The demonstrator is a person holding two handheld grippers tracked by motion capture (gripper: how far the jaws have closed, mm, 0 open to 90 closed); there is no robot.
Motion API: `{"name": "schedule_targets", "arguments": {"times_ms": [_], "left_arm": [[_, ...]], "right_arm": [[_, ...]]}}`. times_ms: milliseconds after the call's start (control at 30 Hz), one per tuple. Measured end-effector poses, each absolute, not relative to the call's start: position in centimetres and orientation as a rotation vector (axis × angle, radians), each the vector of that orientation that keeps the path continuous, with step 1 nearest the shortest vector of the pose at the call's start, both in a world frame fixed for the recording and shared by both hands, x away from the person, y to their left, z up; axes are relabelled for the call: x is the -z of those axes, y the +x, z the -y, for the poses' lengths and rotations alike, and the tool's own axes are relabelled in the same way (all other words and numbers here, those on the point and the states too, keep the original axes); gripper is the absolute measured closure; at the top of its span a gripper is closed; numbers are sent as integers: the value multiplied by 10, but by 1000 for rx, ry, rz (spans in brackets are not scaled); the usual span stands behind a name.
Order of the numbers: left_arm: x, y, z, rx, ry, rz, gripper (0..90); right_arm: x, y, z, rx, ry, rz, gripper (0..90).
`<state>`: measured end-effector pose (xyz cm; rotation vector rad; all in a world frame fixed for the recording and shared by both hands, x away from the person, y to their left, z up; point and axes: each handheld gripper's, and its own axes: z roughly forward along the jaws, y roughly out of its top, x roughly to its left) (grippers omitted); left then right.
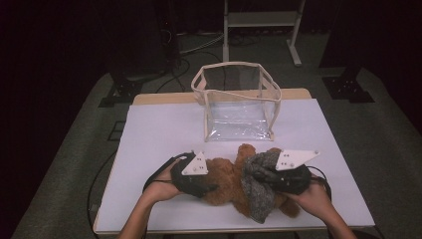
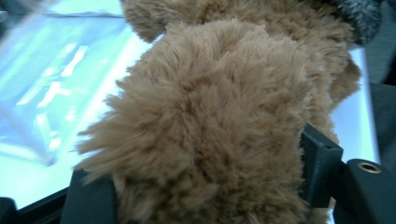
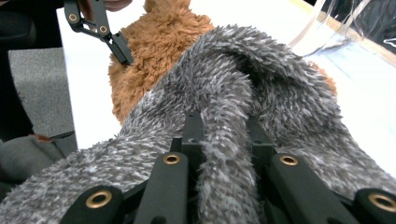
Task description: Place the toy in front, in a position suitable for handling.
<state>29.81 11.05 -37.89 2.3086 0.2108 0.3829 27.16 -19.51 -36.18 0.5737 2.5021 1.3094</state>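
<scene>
The left gripper [image 1: 208,188] clamps a limb of the brown plush bear [image 1: 226,181]; its own view shows fur bulging between both jaws. Just right, the right gripper [image 1: 254,175] pinches a fold of the grey fuzzy cloth [image 3: 261,93] draped over the bear, seen close in its view.

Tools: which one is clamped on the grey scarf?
The right tool, pinching a fold of the grey scarf. The left tool instead straddles the brown teddy bear's fur.

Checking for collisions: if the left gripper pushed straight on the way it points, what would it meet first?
The brown teddy bear: its plush already sits between the left gripper jaws; beyond, probably the grey scarf.
</scene>
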Motion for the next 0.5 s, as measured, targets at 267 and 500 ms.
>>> {"name": "schedule_targets", "arguments": {"times_ms": [267,500], "left_arm": [[384,305,-130,-393,2306,-299,326],[385,305,-139,-213,2227,-284,160]], "right_arm": [[357,295,178,-1326,563,-2512,748],[376,288,188,-1402,606,-2557,753]]}}
